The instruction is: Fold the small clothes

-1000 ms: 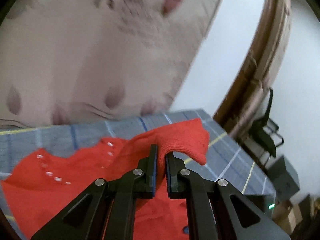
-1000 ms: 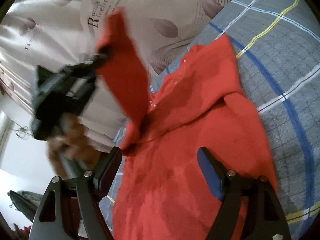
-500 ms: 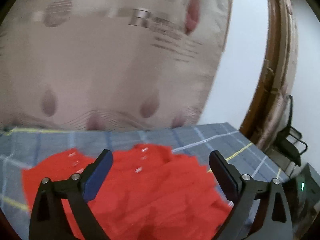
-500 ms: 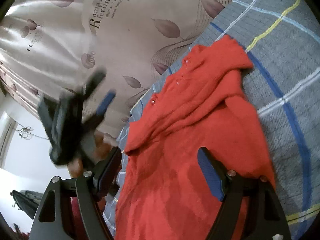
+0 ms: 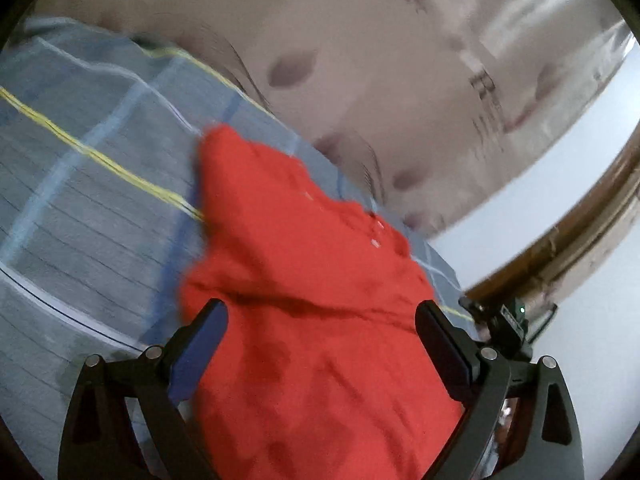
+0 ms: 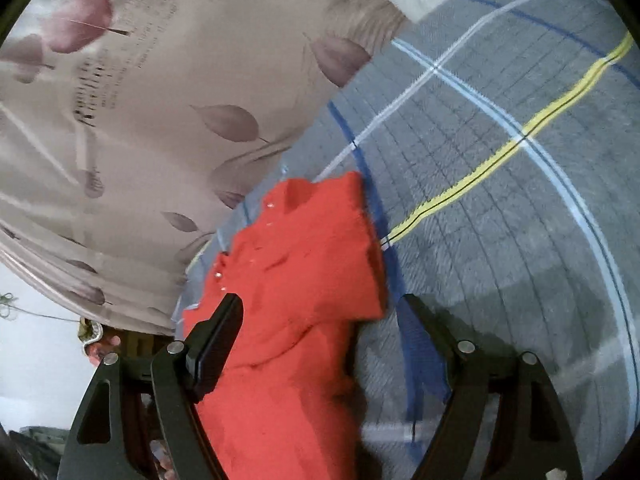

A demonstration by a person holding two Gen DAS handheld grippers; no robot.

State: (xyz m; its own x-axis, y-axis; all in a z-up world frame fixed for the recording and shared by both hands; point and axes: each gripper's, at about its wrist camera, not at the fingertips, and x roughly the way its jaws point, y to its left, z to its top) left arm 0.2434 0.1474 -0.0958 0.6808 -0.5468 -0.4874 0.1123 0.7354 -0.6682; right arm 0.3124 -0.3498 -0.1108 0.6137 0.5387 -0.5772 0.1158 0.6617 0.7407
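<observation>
Garment: a red knitted top with a row of small pale buttons (image 5: 316, 320) lies spread on the bed, over a grey plaid bedsheet with blue, white and yellow lines (image 5: 92, 200). Its buttoned neck end points away from both cameras toward a beige leaf-printed fabric panel with lettering (image 5: 420, 80) that borders the sheet; the long axis therefore runs roughly straight ahead of both tools.

The left hand-held gripper (image 5: 322, 322) hovers over the near body of the top with its jaws closing slightly from a wide spread; cloth shows between them, but the pads do not press on it.

In the right wrist view the top (image 6: 296, 288) sits under the left finger and centre of the right hand-held gripper (image 6: 320, 312), which stands spread and holds nothing, its other finger over bare sheet.

Judgement: both tools are about equally near the garment's lower half, so either side edge is reachable for the next fold.
</observation>
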